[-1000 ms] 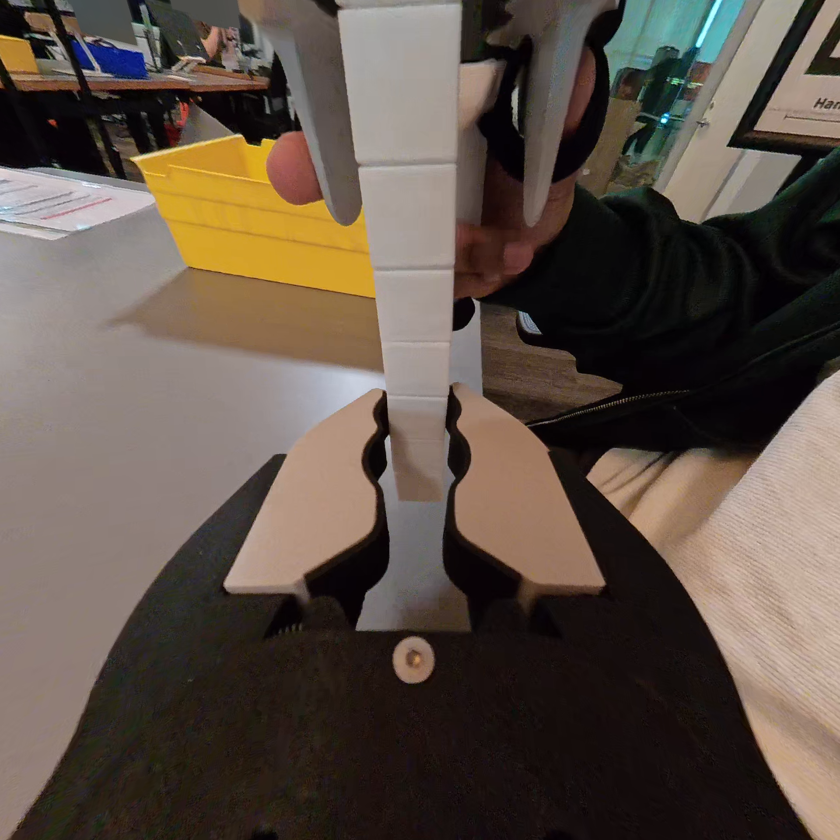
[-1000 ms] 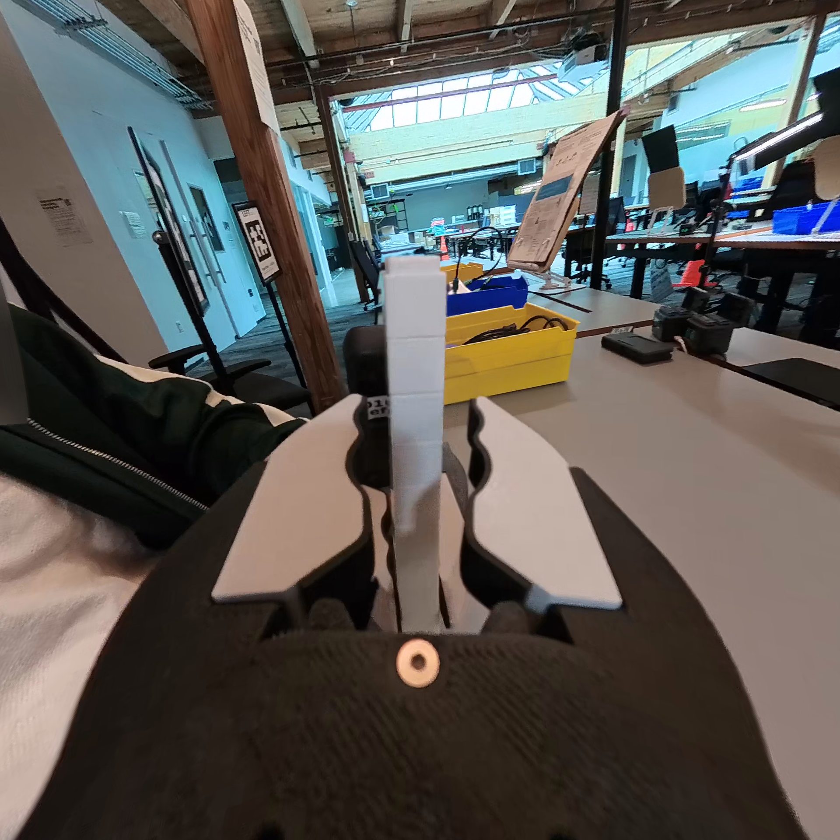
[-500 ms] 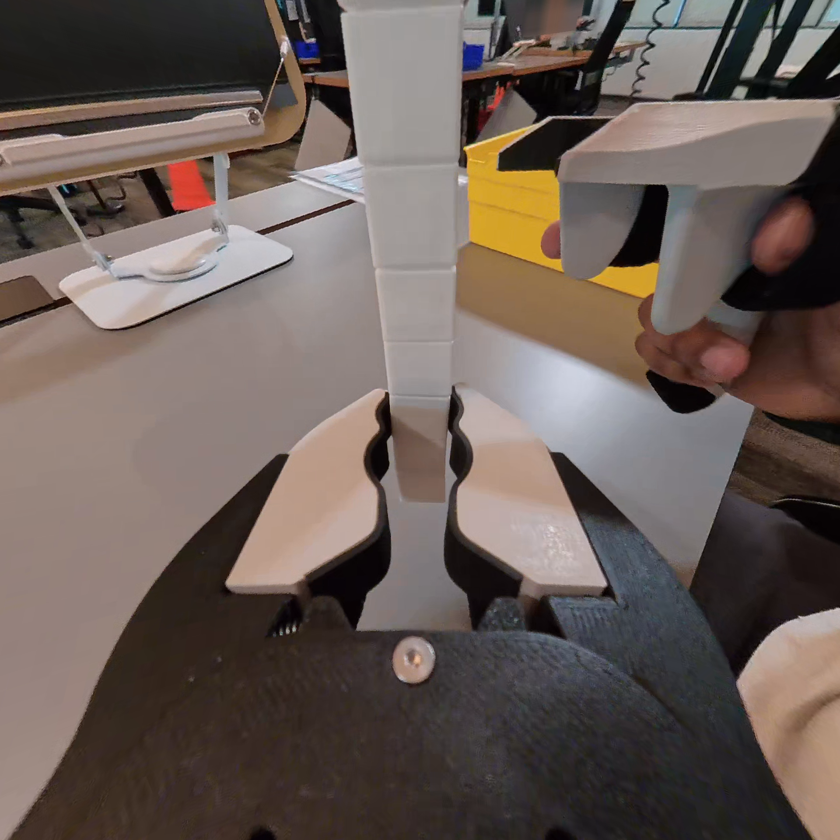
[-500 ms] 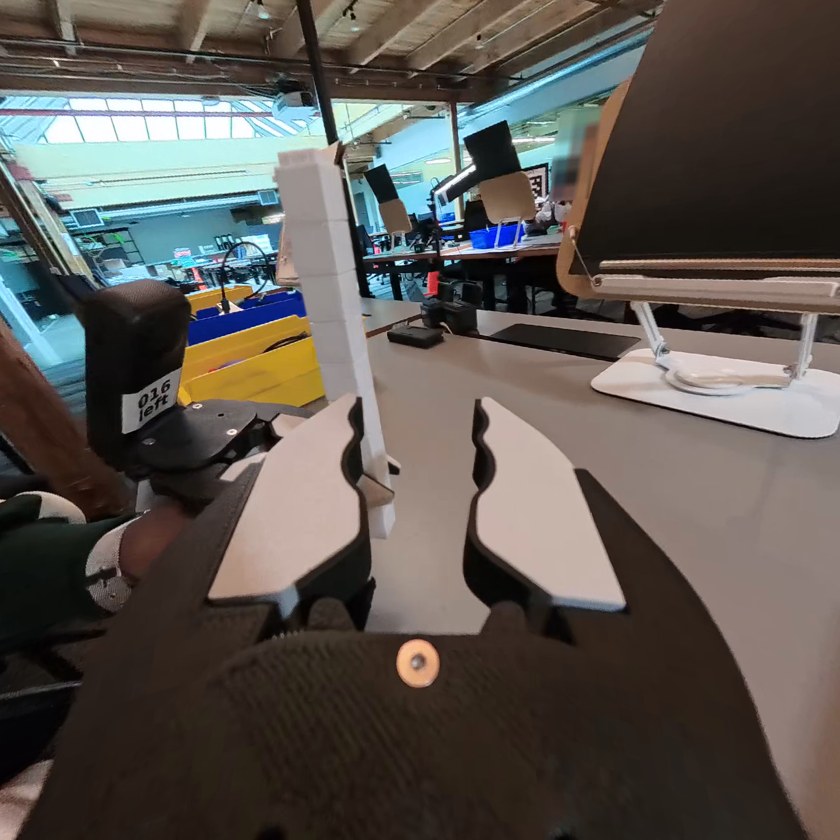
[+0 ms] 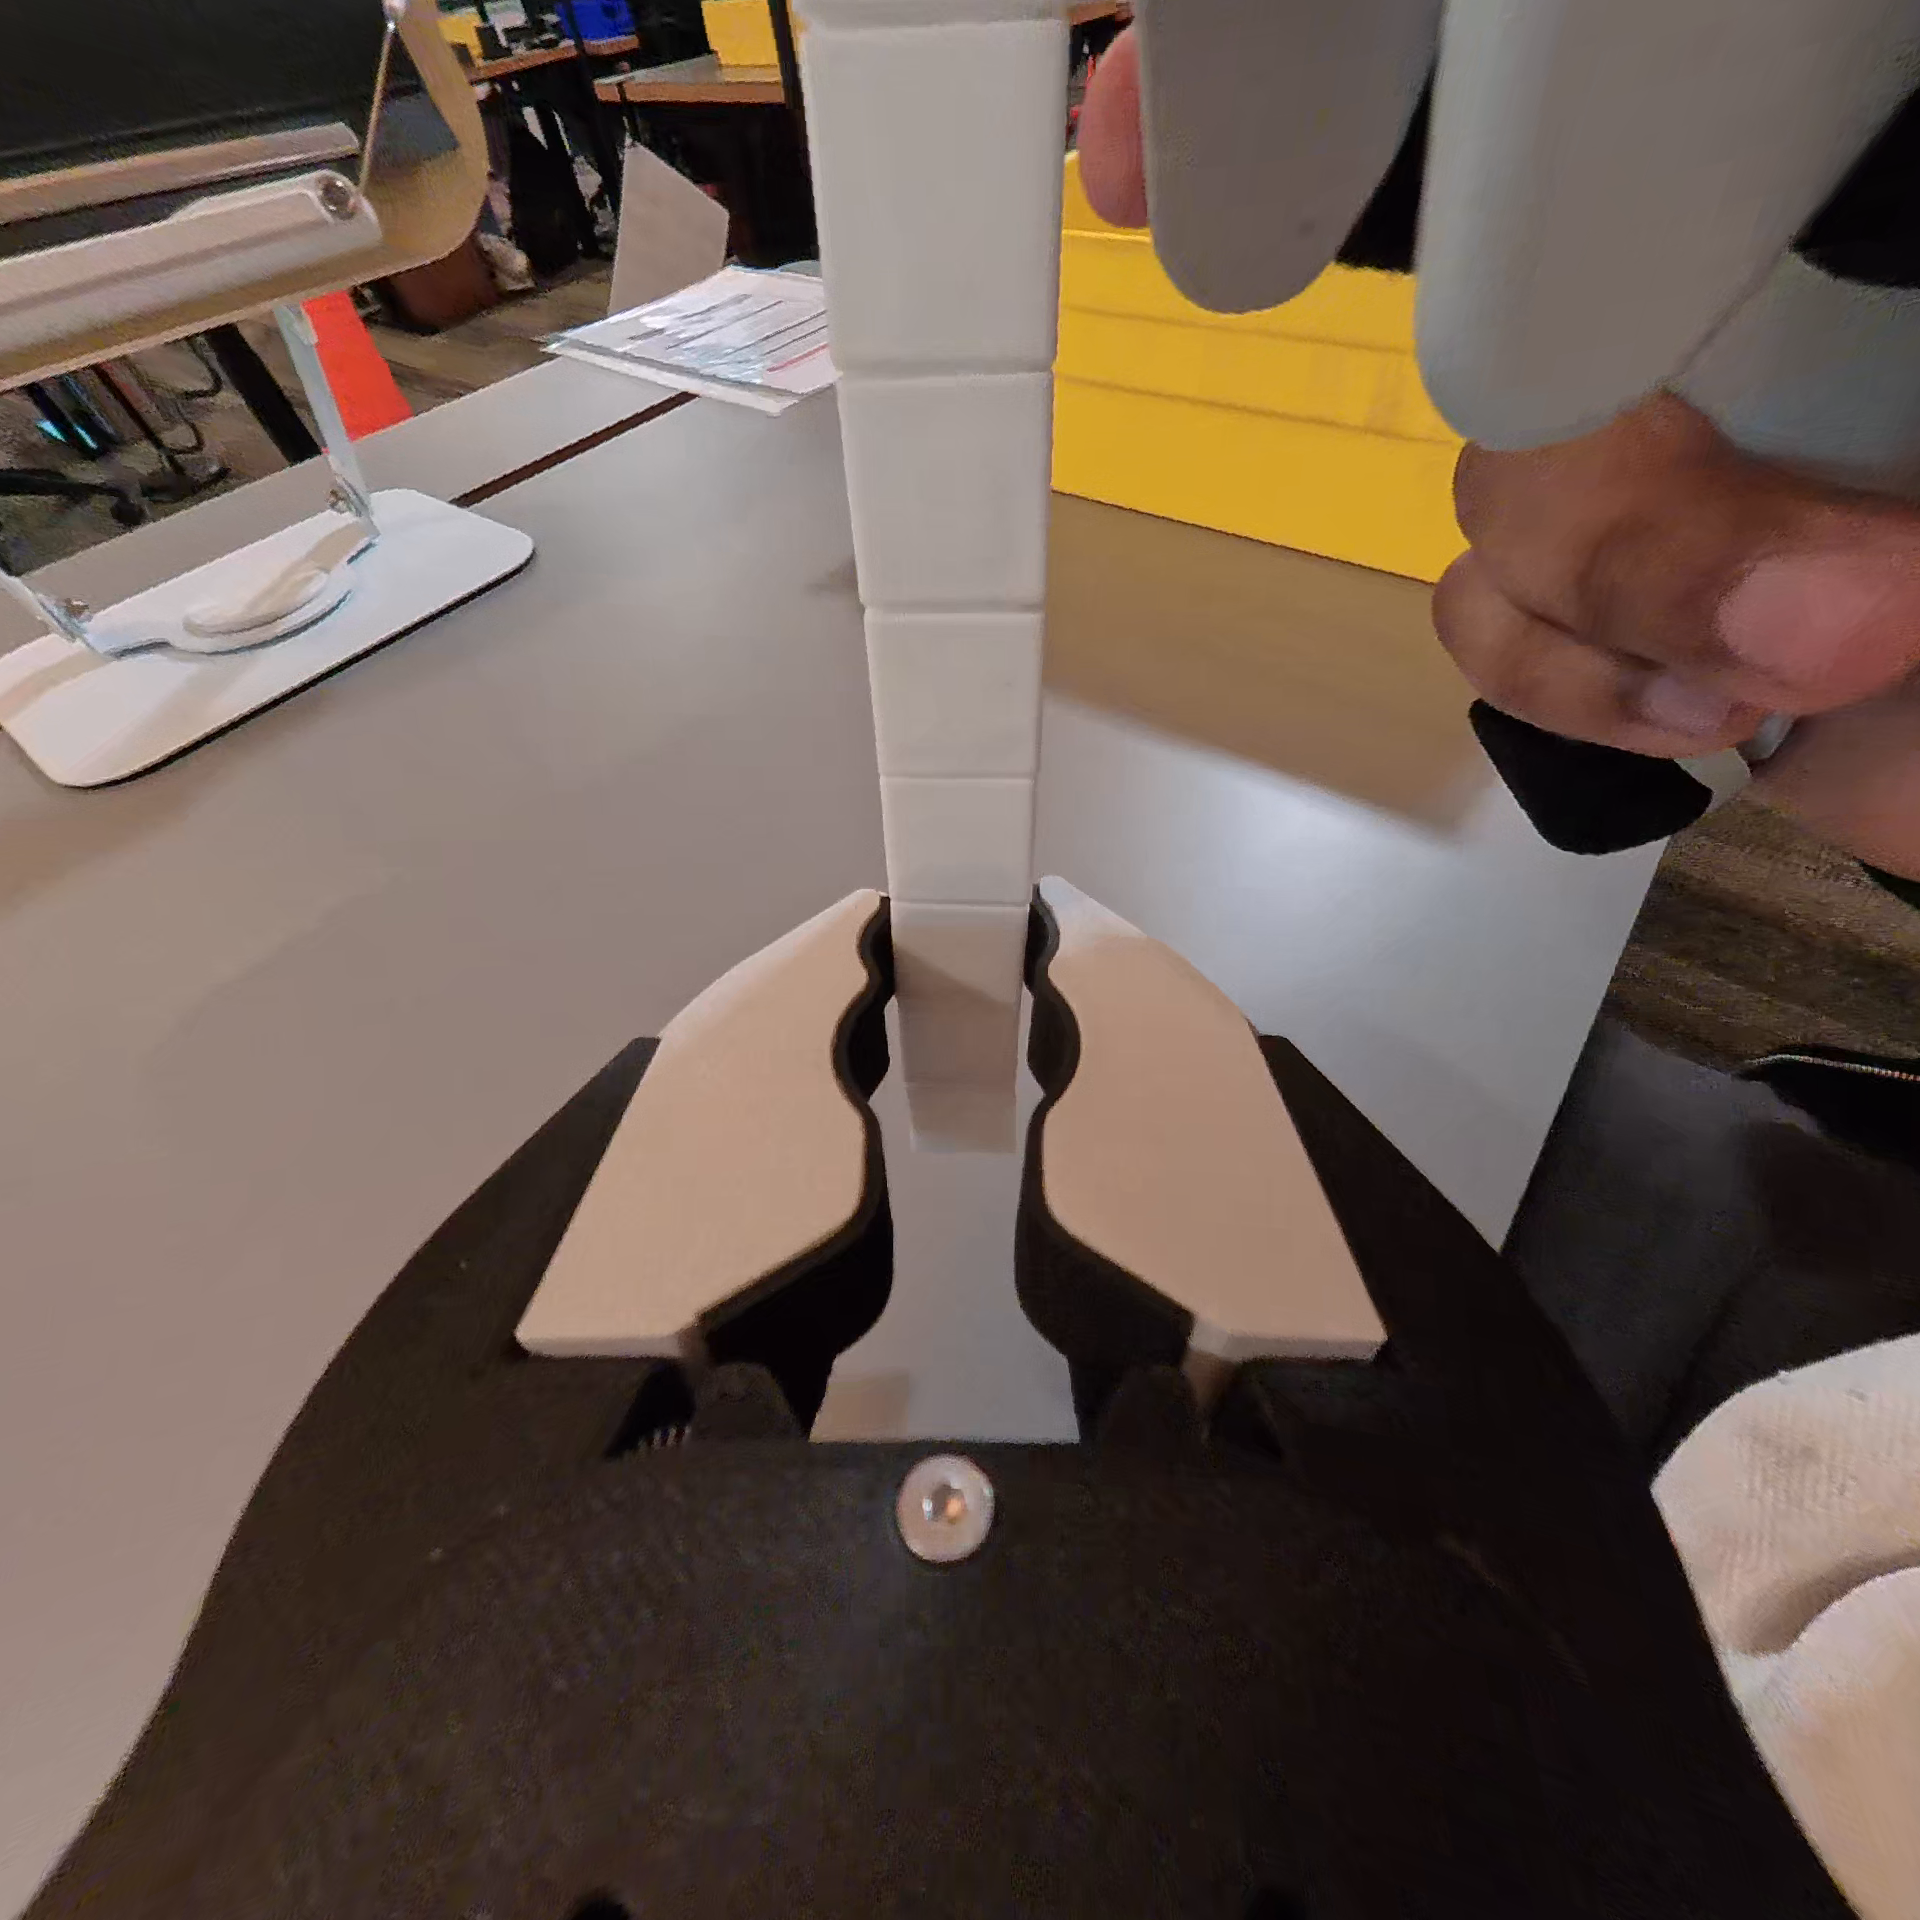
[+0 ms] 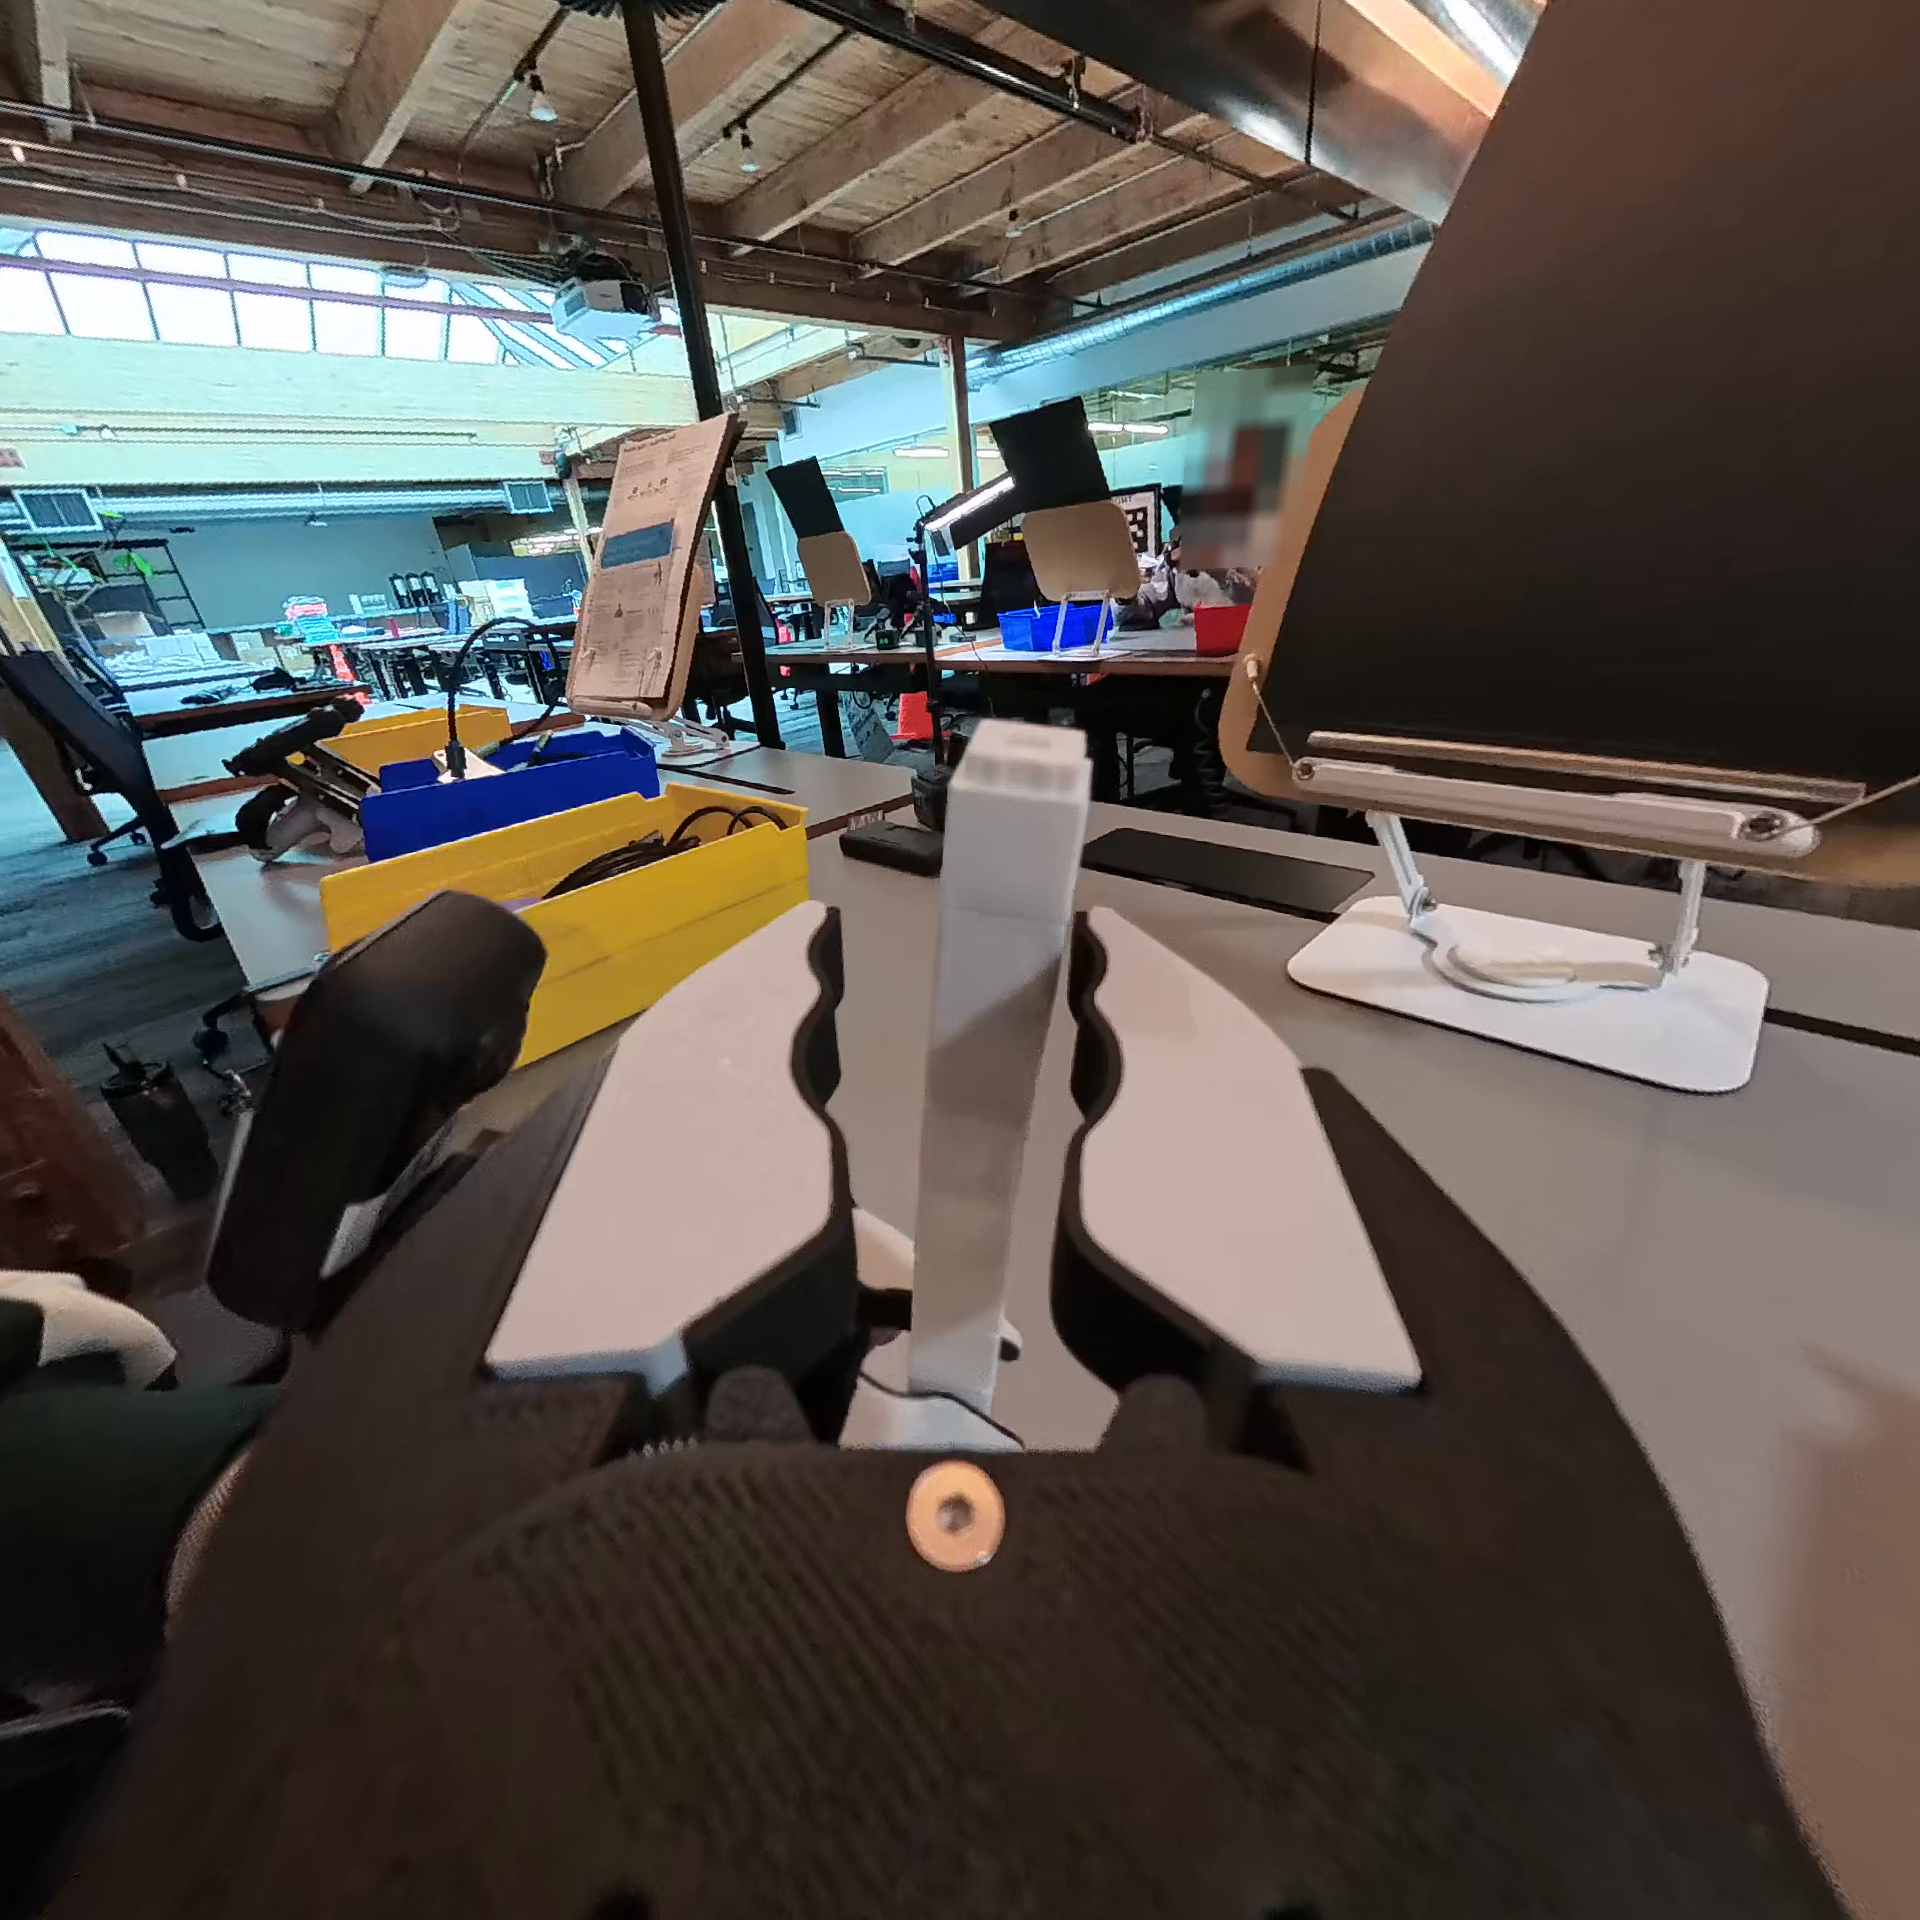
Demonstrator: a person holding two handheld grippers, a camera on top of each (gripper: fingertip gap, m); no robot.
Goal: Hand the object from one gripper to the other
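A long white bar of joined blocks (image 5: 951, 499) stands upright. My left gripper (image 5: 956, 914) is shut on its lower end. My right gripper (image 5: 1382, 260), held by a hand (image 5: 1621, 613), hangs at the upper right, just right of the bar's upper part, with both fingers beside it. In the right wrist view my right gripper (image 6: 951, 925) is open, and the bar (image 6: 1013, 831) shows in the gap between its fingers with space on both sides. The left gripper's black handle (image 6: 364, 1091) is at the left there.
The grey table (image 5: 416, 935) lies below, with its edge at the right (image 5: 1558, 1039). A yellow bin (image 5: 1247, 436) stands behind the bar. A board on a white stand (image 5: 260, 613) is at the left and also shows in the right wrist view (image 6: 1527, 987). Papers (image 5: 717, 332) lie at the back. A blue bin (image 6: 520, 790) is also there. Spacing between my two grippers at the tips: around 12 centimetres.
One second ago the right gripper's fingers straddled the bar. It then drew off to the right, and now it has come back close beside the bar. The left gripper has kept its hold.
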